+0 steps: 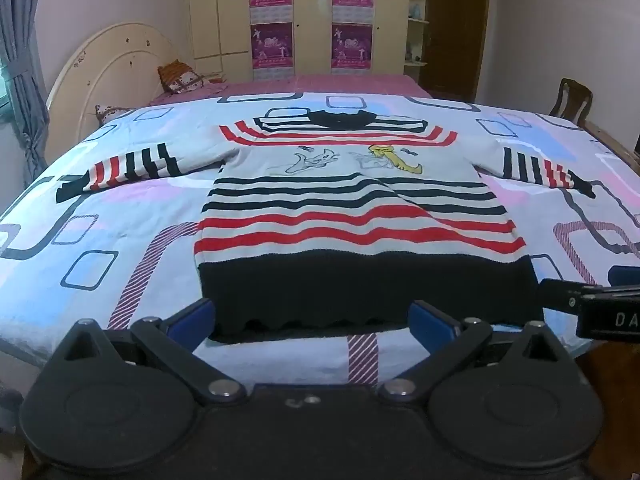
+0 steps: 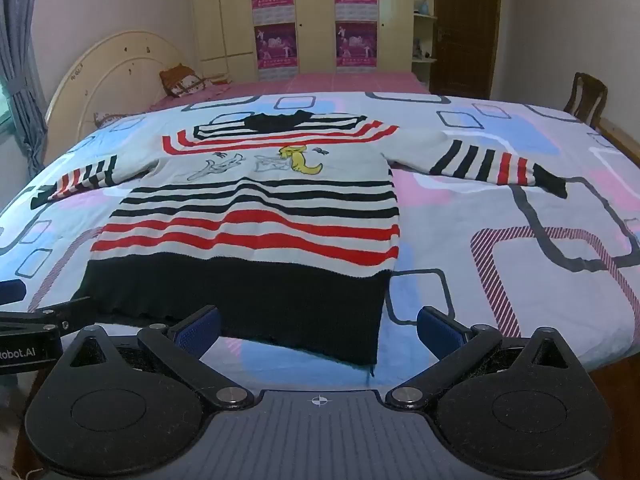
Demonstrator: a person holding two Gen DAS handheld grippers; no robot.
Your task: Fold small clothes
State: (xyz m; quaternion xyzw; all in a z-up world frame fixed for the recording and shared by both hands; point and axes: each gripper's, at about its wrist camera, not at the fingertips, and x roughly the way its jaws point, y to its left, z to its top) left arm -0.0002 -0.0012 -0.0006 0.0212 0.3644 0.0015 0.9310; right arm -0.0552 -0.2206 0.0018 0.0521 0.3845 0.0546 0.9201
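A small knit sweater [image 1: 352, 208] lies flat on the bed, sleeves spread, with red and dark stripes, cartoon figures on the chest and a wide dark hem nearest me. In the right wrist view the same sweater [image 2: 256, 216] sits left of centre. My left gripper [image 1: 316, 320] hovers open just in front of the hem's left half, blue pads wide apart, nothing between them. My right gripper [image 2: 318, 330] is open too, over the hem's right corner [image 2: 360, 344]. Each gripper shows at the edge of the other's view.
The patterned bedspread [image 1: 100, 240] covers the bed, and its near edge drops off just in front of the grippers. A cream headboard [image 1: 108, 76] and pillows [image 1: 180, 78] stand at the far left, wardrobes [image 1: 308, 20] at the back, a wooden chair [image 1: 570, 100] at the far right.
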